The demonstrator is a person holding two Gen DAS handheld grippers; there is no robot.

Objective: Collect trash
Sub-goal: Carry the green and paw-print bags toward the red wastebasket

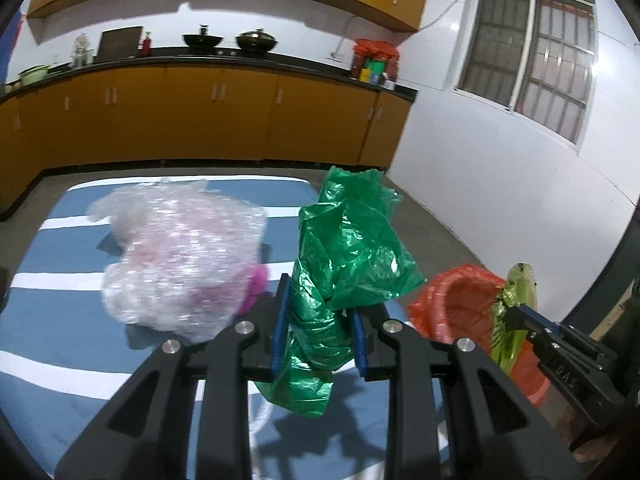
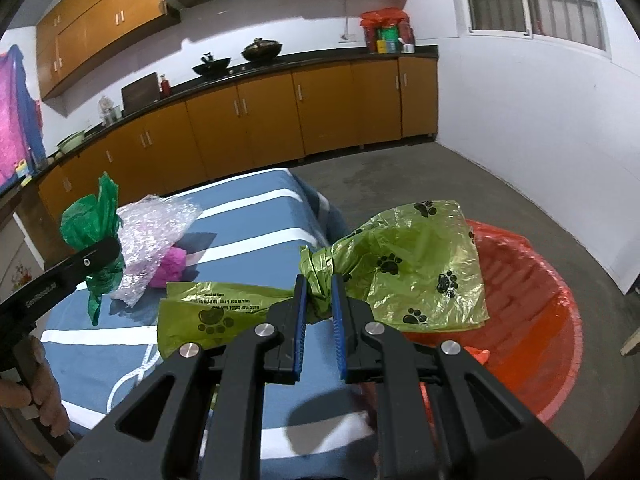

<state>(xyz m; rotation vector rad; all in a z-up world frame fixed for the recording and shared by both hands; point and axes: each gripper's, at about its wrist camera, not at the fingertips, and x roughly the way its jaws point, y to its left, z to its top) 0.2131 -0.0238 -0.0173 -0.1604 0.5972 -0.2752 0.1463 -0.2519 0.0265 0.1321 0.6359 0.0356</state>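
Observation:
My left gripper [image 1: 318, 322] is shut on a crumpled dark green plastic bag [image 1: 352, 240] and holds it above the blue striped table [image 1: 60, 320]. It also shows in the right wrist view [image 2: 98, 258] with the green bag [image 2: 90, 220]. My right gripper [image 2: 319, 304] is shut on a light green paw-print bag [image 2: 416, 268], held at the table's edge over the red-lined bin [image 2: 532, 312]. In the left wrist view the right gripper [image 1: 510, 312] and its bag [image 1: 520, 284] hang over the bin [image 1: 464, 300]. Bubble wrap [image 1: 180, 256] over something pink [image 1: 258, 280] lies on the table.
The bubble wrap [image 2: 154, 232] and pink item [image 2: 172, 262] sit on the table [image 2: 256, 216] between the grippers. Orange kitchen cabinets [image 1: 200, 120] with a black counter run along the back wall. A white wall with a window [image 1: 532, 52] is on the right. Grey floor [image 2: 420, 176] surrounds the bin.

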